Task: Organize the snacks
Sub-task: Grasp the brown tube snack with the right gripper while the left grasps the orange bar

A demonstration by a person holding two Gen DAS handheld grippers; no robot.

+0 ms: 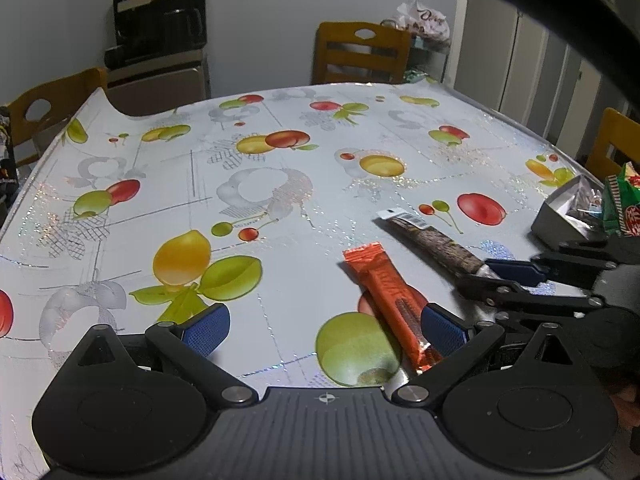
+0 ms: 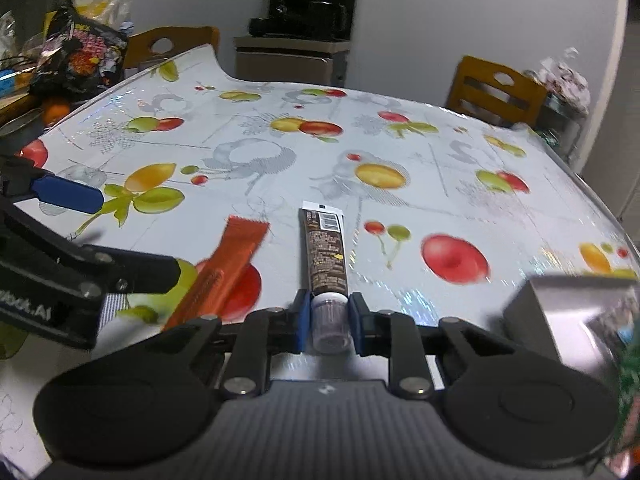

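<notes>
A brown snack bar (image 2: pixel 324 248) lies lengthwise on the fruit-print tablecloth (image 2: pixel 460 200), barcode end away from me. My right gripper (image 2: pixel 329 320) is shut on its clear near end, both blue pads against the wrapper. The left wrist view shows the same brown bar (image 1: pixel 432 240) with my right gripper (image 1: pixel 476 274) clamped on its lower end. An orange snack bar (image 1: pixel 394 296) lies diagonally just left of it, its near end by the right finger (image 1: pixel 444 330) of my left gripper (image 1: pixel 325 328). That gripper is open and holds nothing. The right wrist view shows the orange bar (image 2: pixel 228 264) beside my left gripper (image 2: pixel 138 236).
A grey open box (image 1: pixel 560 220) holding green snack packets (image 1: pixel 618 208) stands at the table's right edge; the right wrist view shows the box (image 2: pixel 560 312) close by. Wooden chairs (image 1: pixel 360 52) ring the table. Snack bags and an orange (image 2: pixel 56 114) sit off the far left.
</notes>
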